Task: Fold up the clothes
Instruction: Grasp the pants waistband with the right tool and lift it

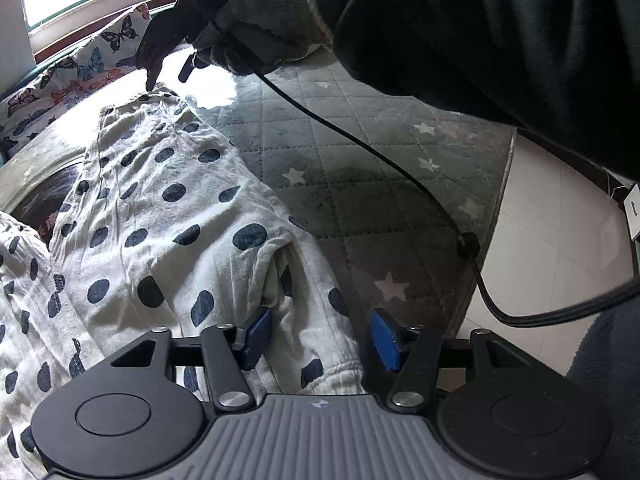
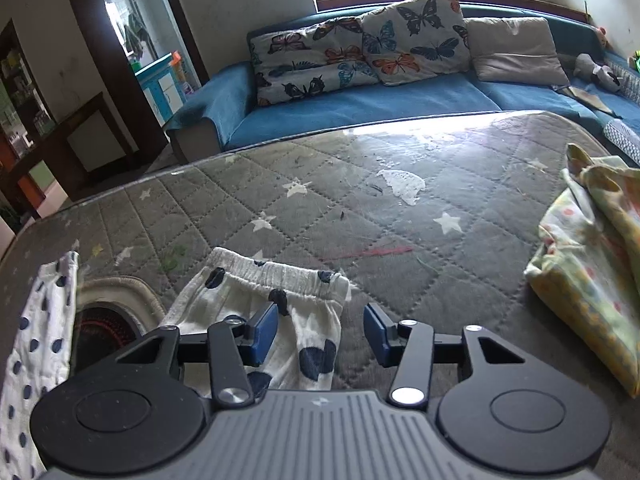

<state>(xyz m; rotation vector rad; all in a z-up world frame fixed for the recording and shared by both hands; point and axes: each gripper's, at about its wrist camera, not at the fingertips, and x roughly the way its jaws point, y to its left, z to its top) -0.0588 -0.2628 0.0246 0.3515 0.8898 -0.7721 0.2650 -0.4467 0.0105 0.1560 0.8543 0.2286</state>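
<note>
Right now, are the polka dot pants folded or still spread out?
Spread out. The polka dot pants lie lengthwise, wrinkled, across the quilted mat, with no fold in them, from waistband to leg.

From the right wrist view, the trouser leg (image 2: 276, 312) lies on the table (image 2: 400, 216) at 6 o'clock, its hem toward 12. The right hand-held gripper (image 2: 320, 334) sits over its right edge. A second garment (image 2: 592, 264) lies at 3 o'clock, well apart. The sofa (image 2: 360, 100) stands behind the table at 12 o'clock, cushions (image 2: 360, 52) on it.
</note>
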